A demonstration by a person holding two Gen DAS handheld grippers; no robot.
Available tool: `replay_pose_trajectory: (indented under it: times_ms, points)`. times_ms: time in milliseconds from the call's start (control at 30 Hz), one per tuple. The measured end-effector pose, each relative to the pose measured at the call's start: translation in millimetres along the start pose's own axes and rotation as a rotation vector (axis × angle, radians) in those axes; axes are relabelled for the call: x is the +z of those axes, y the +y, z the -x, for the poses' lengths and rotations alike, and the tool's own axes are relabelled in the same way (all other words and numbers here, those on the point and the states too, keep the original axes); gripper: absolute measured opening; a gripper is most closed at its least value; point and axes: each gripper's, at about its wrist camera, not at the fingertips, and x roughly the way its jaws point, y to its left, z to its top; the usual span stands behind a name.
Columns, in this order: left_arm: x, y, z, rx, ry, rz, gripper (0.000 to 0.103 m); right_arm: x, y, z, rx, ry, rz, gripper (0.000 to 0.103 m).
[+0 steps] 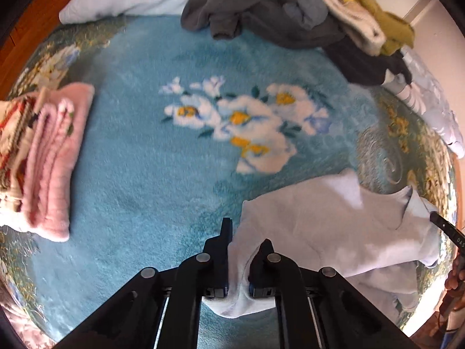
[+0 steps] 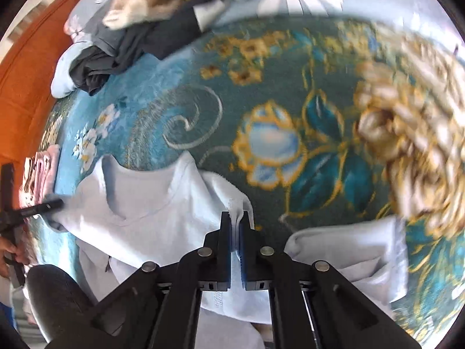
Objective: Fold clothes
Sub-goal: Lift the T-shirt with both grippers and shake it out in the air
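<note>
Shirt [image 1: 334, 232], pale blue, is lying spread w/ wrinkles on the near part of the blue flowered blanket [image 1: 145, 174], stretched betw. both grippers.

Going L to R in the left wrist view: a pink folded stack [image 1: 55, 160] is sitting at the blanket's left edge, w/ a patterned folded piece under or beside it, can't tell which. Blanket's white flower print is showing in the middle, bare. Left gripper [image 1: 247, 238] is pinching a bunched edge of the shirt, cloth filling the gap betw. its fingers and hanging down below them. A pile of unfolded clothes [image 1: 276, 8], grey, dark, cream and olive, is heaped at the far edge toward the far right corner. Right gripper's tip is poking in at the right edge of that view, touching the shirt's other side.

In the right wrist view the right gripper [image 2: 236, 218] is pressing its fingers nearly together on a thin fold of the shirt [image 2: 151, 203], neckline lying just left of it. Left gripper [image 2: 43, 205] is showing at the far left, gripping the opposite edge. A pale cloth [image 2: 363, 250] is lying near the right, close to the shirt; can't tell if it's part of it. View's right side is blurred.
</note>
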Motion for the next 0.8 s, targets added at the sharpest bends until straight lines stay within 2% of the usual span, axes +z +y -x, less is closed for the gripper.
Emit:
replay_pose_trajectory:
  times_ms: [67, 267, 500, 667, 800]
  points:
    - [7, -6, 30, -0.014, -0.092, -0.020, 0.008, 13, 3, 25, 0.012, -0.078, 0.003, 0.004]
    - [22, -54, 131, 0.031, -0.412, -0.164, 0.008, 51, 27, 119, 0.003, -0.337, 0.040, 0.004]
    - [-1, -86, 265, -0.016, -0.731, -0.227, 0.008, 68, 50, 250, -0.006, -0.652, 0.099, 0.004]
    - [-32, -99, 338, -0.095, -0.866, -0.242, 0.008, 55, 64, 330, 0.004, -0.831, 0.128, 0.004]
    - [-66, -107, 365, -0.106, -0.909, -0.274, 0.008, 26, 68, 371, 0.012, -0.925, 0.143, 0.004]
